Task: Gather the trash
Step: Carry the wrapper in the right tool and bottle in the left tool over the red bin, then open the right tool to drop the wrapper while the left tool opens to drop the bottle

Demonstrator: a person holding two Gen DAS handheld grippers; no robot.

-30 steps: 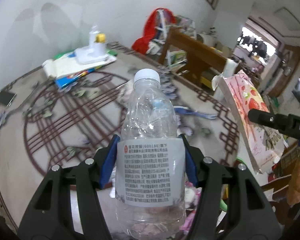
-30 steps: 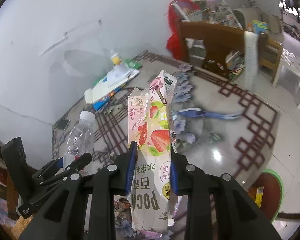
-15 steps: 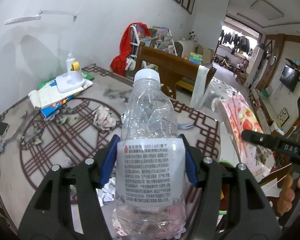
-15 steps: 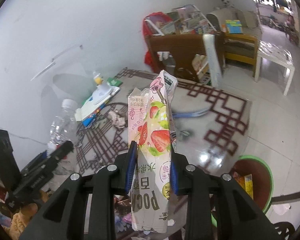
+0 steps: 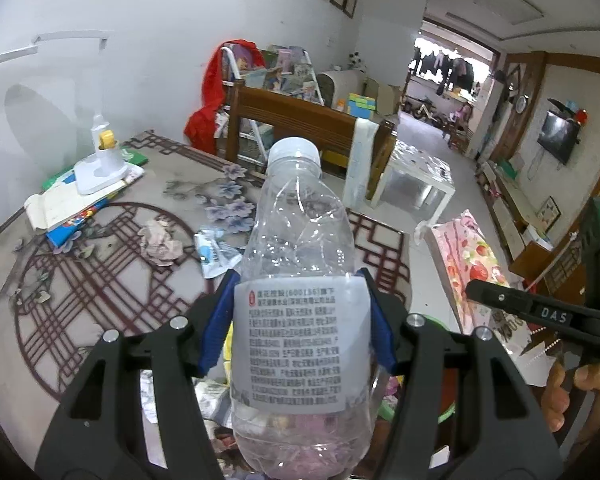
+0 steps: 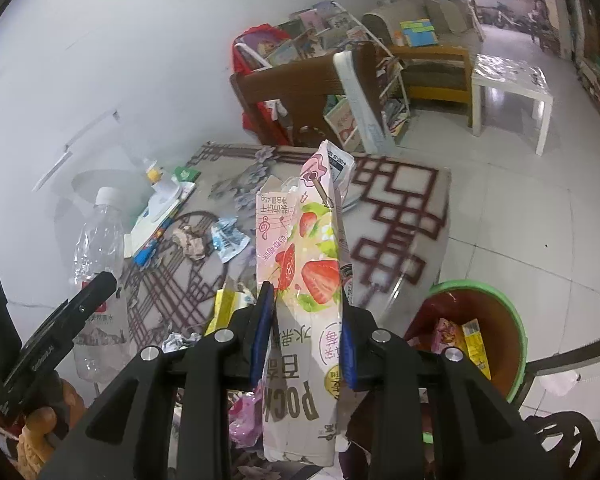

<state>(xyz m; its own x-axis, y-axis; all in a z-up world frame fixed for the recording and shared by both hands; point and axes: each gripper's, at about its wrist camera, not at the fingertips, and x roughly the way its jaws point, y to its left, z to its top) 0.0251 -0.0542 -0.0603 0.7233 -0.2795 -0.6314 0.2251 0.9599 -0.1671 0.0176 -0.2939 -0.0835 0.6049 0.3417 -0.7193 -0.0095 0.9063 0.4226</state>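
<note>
My left gripper (image 5: 298,320) is shut on an empty clear plastic bottle (image 5: 300,280) with a white cap and grey label, held upright above the table. My right gripper (image 6: 304,332) is shut on a flattened pink strawberry snack box (image 6: 300,264), held upright above the table edge. The bottle also shows at the left of the right wrist view (image 6: 98,252), and the box at the right of the left wrist view (image 5: 472,264). A green-rimmed trash bin (image 6: 516,320) with wrappers inside stands on the floor, lower right of the box.
The patterned table (image 5: 60,280) holds a crumpled paper (image 5: 160,240), a blue-white wrapper (image 5: 214,254), books under a white lamp base (image 5: 100,168), and more wrappers near the front edge. A wooden chair (image 5: 300,120) stands behind the table; a white side table (image 6: 508,88) beyond.
Both grippers have risen and swung right with their loads. The bin has come into the right wrist view and now sits closer, below right of the box.
</note>
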